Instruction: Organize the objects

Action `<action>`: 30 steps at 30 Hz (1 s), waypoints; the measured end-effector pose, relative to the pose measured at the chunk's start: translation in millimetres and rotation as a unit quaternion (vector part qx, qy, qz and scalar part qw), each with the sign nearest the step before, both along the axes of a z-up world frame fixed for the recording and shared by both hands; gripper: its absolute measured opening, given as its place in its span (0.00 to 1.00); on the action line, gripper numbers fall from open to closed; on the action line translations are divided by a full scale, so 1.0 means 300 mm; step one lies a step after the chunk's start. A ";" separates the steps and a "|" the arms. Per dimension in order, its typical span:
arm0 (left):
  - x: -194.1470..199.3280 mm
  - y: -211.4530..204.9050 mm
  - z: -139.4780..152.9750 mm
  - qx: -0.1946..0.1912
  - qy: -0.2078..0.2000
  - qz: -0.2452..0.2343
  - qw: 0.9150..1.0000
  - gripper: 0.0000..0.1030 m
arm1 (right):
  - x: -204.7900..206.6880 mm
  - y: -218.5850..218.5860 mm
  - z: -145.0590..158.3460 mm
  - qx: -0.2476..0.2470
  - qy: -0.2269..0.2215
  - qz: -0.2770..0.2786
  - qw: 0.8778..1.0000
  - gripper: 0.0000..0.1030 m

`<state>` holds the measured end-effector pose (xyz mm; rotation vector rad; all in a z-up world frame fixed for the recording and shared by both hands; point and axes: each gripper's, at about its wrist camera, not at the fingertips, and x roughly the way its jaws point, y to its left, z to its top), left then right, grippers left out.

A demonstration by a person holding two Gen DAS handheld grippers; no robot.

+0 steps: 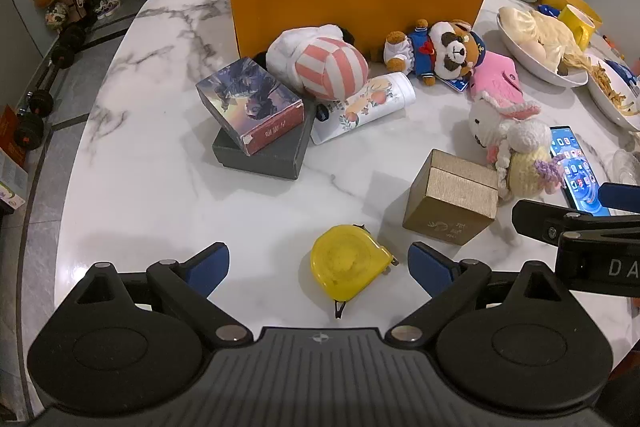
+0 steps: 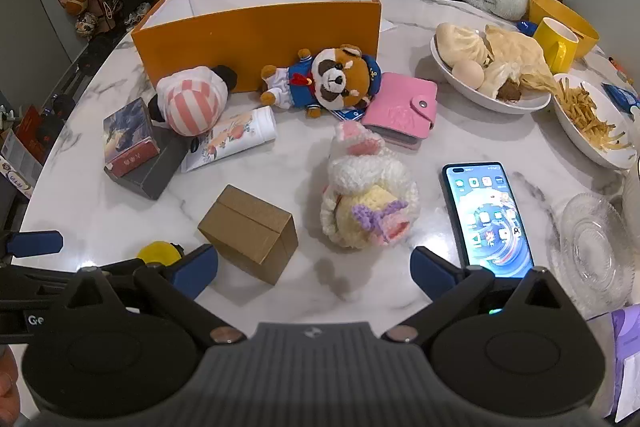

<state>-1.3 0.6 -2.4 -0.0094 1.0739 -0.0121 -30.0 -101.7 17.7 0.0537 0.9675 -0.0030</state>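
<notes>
Left gripper has its jaws spread wide, one on each side of the yellow tape measure lying flat on the marble counter, not touching it as far as I can see. From the right wrist view that tape measure is mostly hidden behind the left gripper's arm.

Right gripper is also wide open over bare counter, with the gold cardboard box just ahead on its left and the crochet bunny ahead. The phone has its near end cut off by the right finger.

The orange box sits open at the back; its floor isn't visible. The sailor plush lies against its front wall, partly covering a pink wallet.
</notes>
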 end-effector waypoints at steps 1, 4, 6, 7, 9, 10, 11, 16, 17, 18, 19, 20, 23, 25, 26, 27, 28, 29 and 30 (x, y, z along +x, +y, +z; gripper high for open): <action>-0.002 0.001 -0.001 0.000 0.000 0.000 1.000 1.00 | 0.000 -0.002 0.002 0.000 0.000 0.000 1.000 0.99; -0.002 0.002 -0.001 0.000 0.000 0.000 1.000 1.00 | -0.002 0.014 -0.015 -0.001 -0.001 0.001 1.000 0.99; -0.002 0.001 -0.001 0.000 0.000 0.000 1.000 1.00 | -0.002 0.010 -0.019 -0.001 0.000 0.001 1.000 0.99; -0.002 0.001 -0.001 0.000 0.000 0.000 1.000 1.00 | -0.002 0.010 -0.019 -0.001 0.000 0.001 1.000 0.99; -0.002 0.001 -0.001 0.001 0.000 0.000 1.000 1.00 | -0.003 0.012 -0.022 -0.001 0.000 0.001 1.000 0.99; -0.002 0.002 -0.001 0.001 0.000 0.000 1.000 1.00 | -0.002 0.011 -0.020 -0.001 0.000 0.001 1.000 0.99; -0.002 0.002 -0.001 0.001 0.000 0.000 1.000 1.00 | -0.002 0.012 -0.021 -0.002 0.000 0.001 1.000 0.99; -0.001 0.001 -0.001 0.001 0.001 0.000 1.000 1.00 | -0.002 0.013 -0.024 -0.001 0.001 0.002 1.000 0.99; -0.002 0.001 -0.001 0.001 0.001 0.000 1.000 1.00 | -0.002 0.014 -0.026 -0.001 0.001 0.002 1.000 0.99; -0.002 0.001 -0.001 0.001 0.001 0.000 1.000 1.00 | -0.001 0.009 -0.017 -0.001 0.000 0.002 1.000 0.99; -0.002 0.001 -0.001 0.001 0.000 0.000 1.000 1.00 | -0.001 0.010 -0.018 -0.002 0.001 0.002 1.000 0.99; -0.003 0.001 -0.002 0.001 0.000 0.000 1.000 1.00 | -0.001 0.009 -0.018 -0.001 0.001 0.002 1.000 0.99; -0.001 0.001 -0.001 0.001 0.001 0.000 1.000 1.00 | 0.001 0.010 -0.020 -0.001 0.001 0.002 1.000 0.99; -0.002 0.002 -0.002 0.000 0.001 0.000 1.000 1.00 | 0.002 0.009 -0.020 -0.001 0.001 0.002 1.000 0.99; -0.002 0.003 -0.003 -0.001 0.002 0.000 1.000 1.00 | 0.003 0.006 -0.015 -0.001 0.002 0.003 1.000 0.99; -0.002 0.003 -0.003 -0.001 0.002 0.000 1.000 1.00 | 0.003 0.006 -0.015 -0.001 0.002 0.004 1.000 0.99; -0.004 0.005 -0.003 -0.001 0.001 0.000 1.000 1.00 | 0.003 0.006 -0.016 -0.001 0.002 0.004 1.000 0.99; -0.004 0.005 -0.004 -0.001 0.001 0.000 1.000 1.00 | 0.004 0.006 -0.016 -0.002 0.002 0.004 1.000 0.99; -0.005 0.005 -0.004 0.000 0.001 0.000 1.000 1.00 | 0.004 0.006 -0.016 -0.001 0.002 0.004 1.000 0.99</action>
